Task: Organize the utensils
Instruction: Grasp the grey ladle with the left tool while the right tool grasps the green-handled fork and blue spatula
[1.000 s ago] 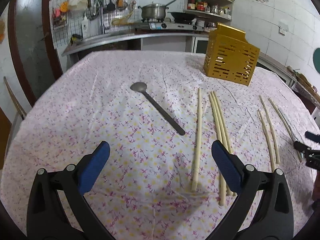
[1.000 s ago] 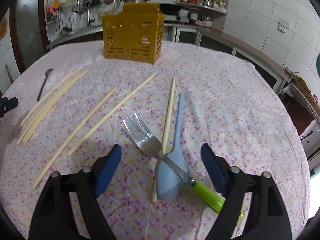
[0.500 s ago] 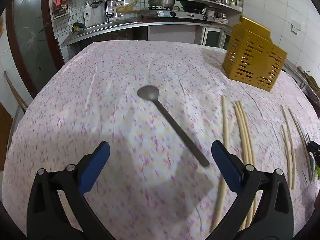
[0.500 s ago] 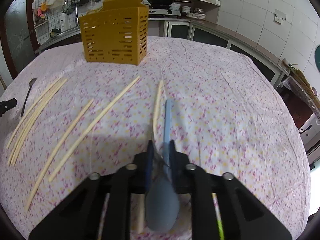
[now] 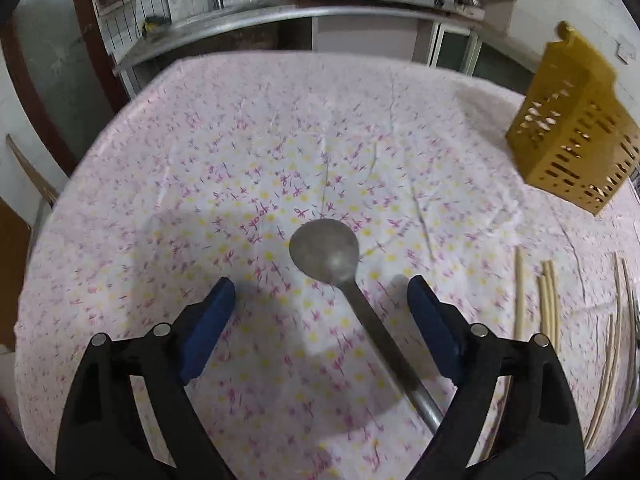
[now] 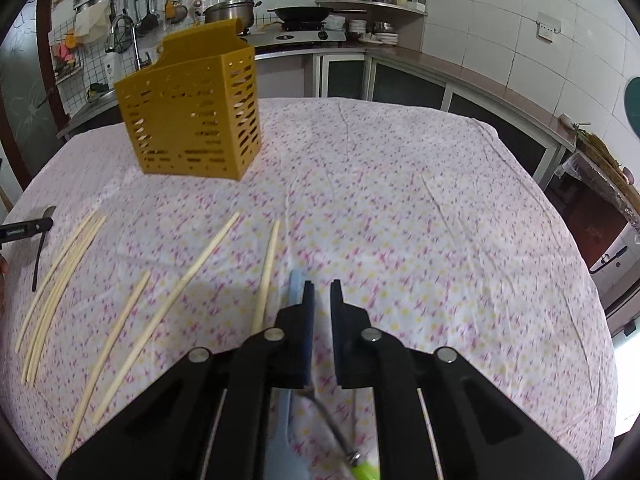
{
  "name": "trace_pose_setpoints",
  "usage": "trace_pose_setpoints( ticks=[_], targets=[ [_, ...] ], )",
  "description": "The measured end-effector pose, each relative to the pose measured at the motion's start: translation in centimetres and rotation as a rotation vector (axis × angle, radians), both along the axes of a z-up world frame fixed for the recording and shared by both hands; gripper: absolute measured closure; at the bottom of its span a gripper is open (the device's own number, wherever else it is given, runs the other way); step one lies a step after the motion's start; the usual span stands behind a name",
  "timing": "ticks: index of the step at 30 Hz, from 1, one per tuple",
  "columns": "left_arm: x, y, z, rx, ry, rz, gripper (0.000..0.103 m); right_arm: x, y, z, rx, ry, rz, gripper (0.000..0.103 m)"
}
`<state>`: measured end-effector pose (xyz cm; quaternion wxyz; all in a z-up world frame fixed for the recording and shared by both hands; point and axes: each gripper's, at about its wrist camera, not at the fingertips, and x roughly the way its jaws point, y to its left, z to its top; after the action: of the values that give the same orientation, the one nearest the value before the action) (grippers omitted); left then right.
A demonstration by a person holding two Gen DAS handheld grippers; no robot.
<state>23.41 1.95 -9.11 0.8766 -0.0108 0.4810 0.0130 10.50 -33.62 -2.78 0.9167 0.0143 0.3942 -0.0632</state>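
Observation:
A grey metal spoon [image 5: 325, 254] lies on the flowered tablecloth between the fingers of my left gripper [image 5: 320, 304]. Those jaws are closing but stand wide, and the pads [image 5: 208, 316] are clear of the handle. My right gripper [image 6: 322, 292] has its jaws closing tight on a green-handled fork [image 6: 340, 436]; only the neck and handle show below the fingers, the head is hidden. A light blue spoon [image 6: 295, 284] lies under its left finger. The yellow slotted utensil caddy [image 6: 192, 116] [image 5: 576, 132] stands at the back. Pale chopsticks [image 6: 188, 280] lie scattered.
More chopsticks [image 5: 548, 300] lie to the right of the metal spoon, and a bundle [image 6: 60, 280] lies at the left in the right wrist view, near the left gripper's finger [image 6: 24, 230]. The round table's edge [image 6: 580, 280] drops off at right. A kitchen counter [image 5: 280, 16] runs behind.
My left gripper has swung left from over the chopsticks to straddle the metal spoon, its jaws narrowing slightly. My right gripper shut over the fork and moved forward toward the caddy.

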Motion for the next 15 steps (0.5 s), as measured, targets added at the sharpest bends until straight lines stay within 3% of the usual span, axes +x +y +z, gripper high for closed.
trace_pose_setpoints(
  ticks=[6, 8, 12, 15],
  targets=[
    [1.4, -0.1, -0.5, 0.01, 0.003, 0.016, 0.023, 0.8, -0.6, 0.0, 0.009, 0.006, 0.001, 0.095],
    [1.7, -0.2, -0.4, 0.015, -0.012, 0.027, 0.032, 1.0, -0.7, -0.1, 0.014, 0.006, 0.001, 0.095],
    [2.1, -0.4, 0.1, 0.026, -0.038, 0.03, 0.068, 1.3, -0.9, 0.0, 0.025, 0.004, -0.001, 0.095],
    [2.2, -0.2, 0.3, 0.002, -0.042, 0.027, 0.068, 1.3, -1.2, 0.2, 0.042, 0.001, 0.0, 0.095]
  ],
)
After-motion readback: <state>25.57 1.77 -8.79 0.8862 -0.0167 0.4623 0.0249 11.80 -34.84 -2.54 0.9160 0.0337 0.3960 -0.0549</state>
